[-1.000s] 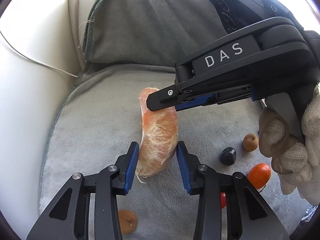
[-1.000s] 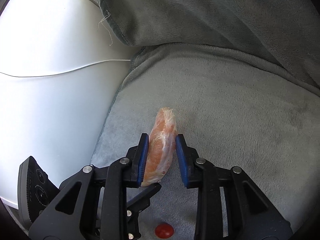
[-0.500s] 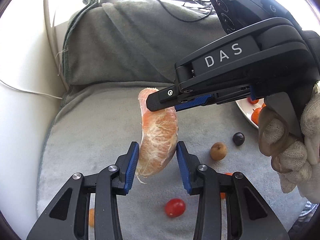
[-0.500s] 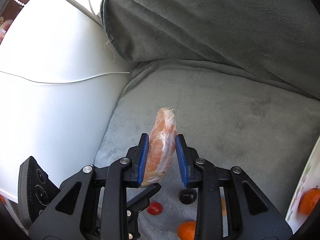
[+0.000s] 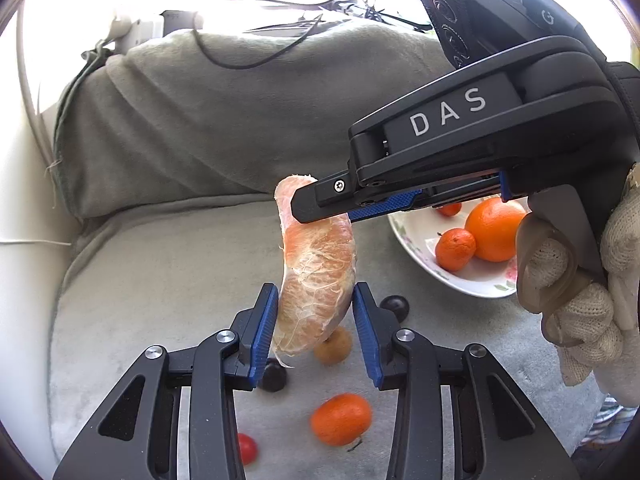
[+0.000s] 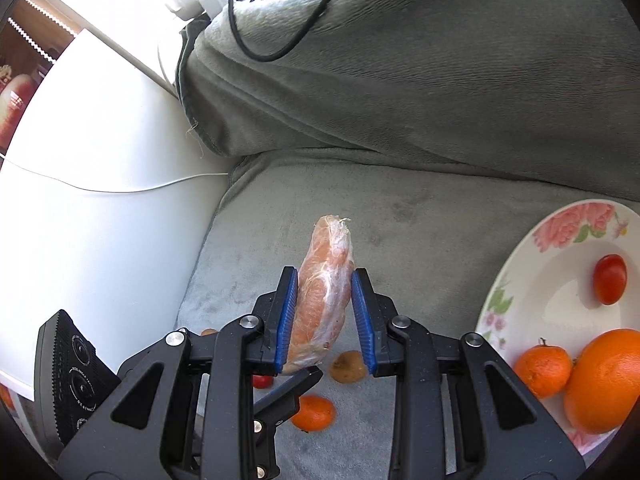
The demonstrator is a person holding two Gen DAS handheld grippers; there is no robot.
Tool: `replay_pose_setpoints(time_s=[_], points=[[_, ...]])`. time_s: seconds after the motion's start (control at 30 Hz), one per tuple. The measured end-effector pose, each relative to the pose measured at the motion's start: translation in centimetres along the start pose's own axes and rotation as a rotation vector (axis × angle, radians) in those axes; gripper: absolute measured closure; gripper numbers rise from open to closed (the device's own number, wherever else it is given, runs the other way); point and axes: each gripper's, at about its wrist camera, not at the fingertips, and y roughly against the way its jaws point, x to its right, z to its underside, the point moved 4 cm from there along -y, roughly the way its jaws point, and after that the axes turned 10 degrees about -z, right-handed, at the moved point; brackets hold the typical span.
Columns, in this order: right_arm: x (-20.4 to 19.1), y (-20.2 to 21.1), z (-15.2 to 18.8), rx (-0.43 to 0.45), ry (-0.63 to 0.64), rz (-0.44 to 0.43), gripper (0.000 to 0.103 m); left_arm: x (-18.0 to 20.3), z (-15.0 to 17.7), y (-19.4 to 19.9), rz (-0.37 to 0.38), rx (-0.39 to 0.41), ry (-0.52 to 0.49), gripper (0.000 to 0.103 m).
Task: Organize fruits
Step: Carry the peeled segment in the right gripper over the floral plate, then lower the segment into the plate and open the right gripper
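Above the grey cushion (image 5: 168,264), peeled citrus segment (image 5: 316,276) held aloft, right gripper (image 6: 325,312) clamped on it, left gripper (image 5: 314,320) pads bracketing its lower end, contact unclear, flowered plate (image 6: 516,276) of oranges alongside, loose fruit beneath.

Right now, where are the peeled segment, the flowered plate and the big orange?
peeled segment (image 5: 316,276), left wrist view, middle of its flat side.
flowered plate (image 6: 576,220), right wrist view, pink flower on rim.
big orange (image 6: 608,380), right wrist view, centre of peel.
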Motion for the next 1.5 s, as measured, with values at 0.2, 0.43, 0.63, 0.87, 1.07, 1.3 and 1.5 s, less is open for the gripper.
replay_pose_setpoints(time_s=[0.2,0.43,0.63,0.87,1.07,1.3,1.5], points=[[2.5,3.2,-0.1,0.040,-0.030,0.023,0.074,3.5,-1.7,-0.7,0.034,0.010,-0.044,0.066],[5.4,5.9,-0.1,0.078,-0.067,0.048,0.074,6.9,-3.3,-1.9,0.063,0.012,-0.094,0.066],[7.6,7.7,-0.5,0.102,-0.103,0.058,0.074,8.9,-4.5,-3.1,0.076,0.008,-0.128,0.066],[9.6,9.1,-0.7,0.128,-0.132,0.064,0.074,9.6,-5.5,-3.8,0.087,0.004,-0.148,0.066],[10.4,9.7,-0.6,0.138,-0.140,0.077,0.074,10.1,-6.2,-4.3,0.087,0.005,-0.159,0.065],[10.6,11.0,-0.6,0.188,-0.117,0.134,0.033,10.4,-6.5,-4.1,0.088,0.006,-0.163,0.042],[10.3,11.5,-0.5,0.202,-0.094,0.167,0.027,9.9,-6.3,-3.4,0.080,0.009,-0.148,0.035]])
